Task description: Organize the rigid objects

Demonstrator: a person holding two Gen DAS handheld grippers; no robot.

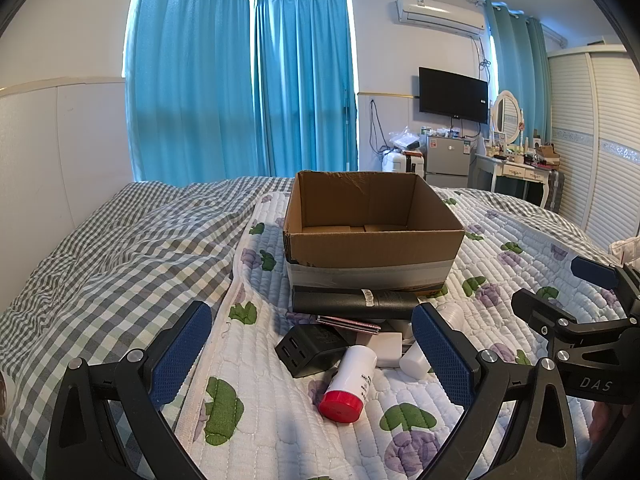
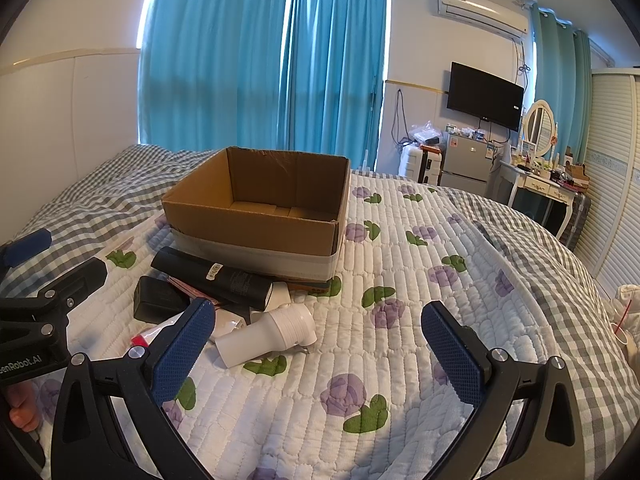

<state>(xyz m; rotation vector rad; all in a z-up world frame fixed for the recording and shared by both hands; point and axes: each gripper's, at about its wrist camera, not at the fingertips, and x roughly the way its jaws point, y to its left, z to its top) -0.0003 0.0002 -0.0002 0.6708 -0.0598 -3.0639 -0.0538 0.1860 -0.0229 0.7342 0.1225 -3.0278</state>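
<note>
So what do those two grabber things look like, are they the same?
Yes, they match. The left gripper and the right gripper both have black frames with silver bolts and two fingers padded in bumpy dark blue. White lettering marks the black bodies. No cables or sleeves show.
</note>
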